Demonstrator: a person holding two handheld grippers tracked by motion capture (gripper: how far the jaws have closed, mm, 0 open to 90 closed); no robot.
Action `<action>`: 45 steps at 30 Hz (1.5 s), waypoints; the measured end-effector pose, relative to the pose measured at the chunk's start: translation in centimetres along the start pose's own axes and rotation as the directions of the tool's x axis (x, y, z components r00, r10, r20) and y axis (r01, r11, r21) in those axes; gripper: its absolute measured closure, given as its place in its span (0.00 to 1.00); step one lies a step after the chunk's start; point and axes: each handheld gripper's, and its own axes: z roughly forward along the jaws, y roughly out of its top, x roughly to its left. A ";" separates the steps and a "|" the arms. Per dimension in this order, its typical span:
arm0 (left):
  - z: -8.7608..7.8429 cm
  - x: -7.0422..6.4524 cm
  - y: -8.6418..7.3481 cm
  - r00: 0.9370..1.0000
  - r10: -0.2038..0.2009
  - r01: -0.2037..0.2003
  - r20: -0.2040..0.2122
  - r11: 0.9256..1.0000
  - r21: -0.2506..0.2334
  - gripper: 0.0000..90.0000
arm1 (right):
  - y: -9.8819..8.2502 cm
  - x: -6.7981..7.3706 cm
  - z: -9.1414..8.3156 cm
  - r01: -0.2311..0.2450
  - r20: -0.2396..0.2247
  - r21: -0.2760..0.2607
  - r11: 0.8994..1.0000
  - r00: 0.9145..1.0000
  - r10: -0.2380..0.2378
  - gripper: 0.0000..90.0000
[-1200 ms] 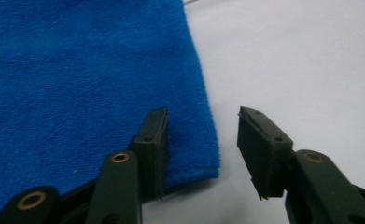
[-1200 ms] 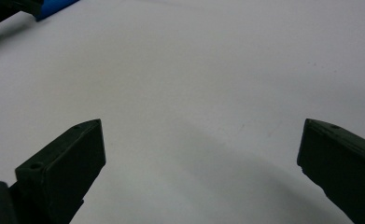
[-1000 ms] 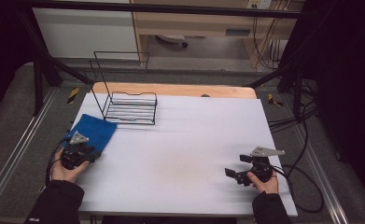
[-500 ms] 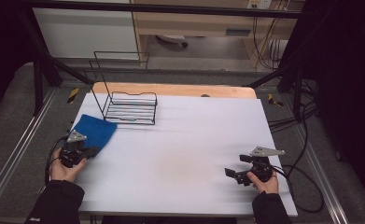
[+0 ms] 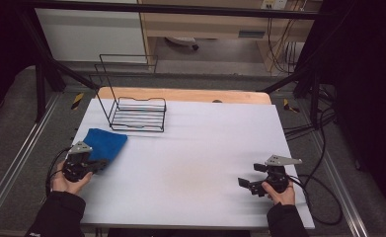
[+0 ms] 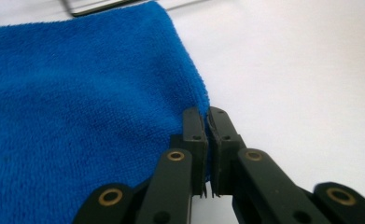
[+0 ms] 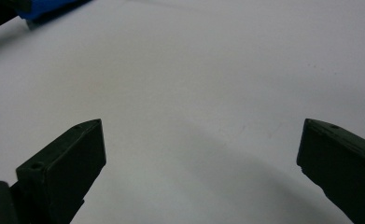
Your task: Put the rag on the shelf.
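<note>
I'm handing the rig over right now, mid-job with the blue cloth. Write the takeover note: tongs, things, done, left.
Left tongs: shut on the near edge of the blue cloth; the jaws have just closed on it.
Right tongs: open, holding nothing, over bare white table at the near right.
Things: the cloth lies at the table's left, in front of the wire rack. The rack holds nothing.
Done: edge of the cloth gripped.
Left: probably lifting or folding the cloth, or moving it to the rack; the right tongs are not yet involved.
</note>
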 end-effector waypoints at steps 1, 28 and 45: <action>0.0 -0.5 0.0 1.000 0.002 -0.002 0.010 1.000 0.000 0.96 | 0.0 0.0 0.0 0.002 0.001 0.002 1.000 1.000 -0.002 0.02; 2.8 -7.7 0.9 0.985 0.034 -0.037 0.170 0.999 0.015 0.80 | 0.0 0.1 0.2 0.006 0.007 0.009 1.000 1.000 -0.006 0.02; 0.6 -3.6 1.2 0.998 -0.010 0.013 0.067 0.999 -0.047 0.27 | 0.8 1.5 1.6 0.006 -0.007 0.014 1.000 1.000 -0.006 0.02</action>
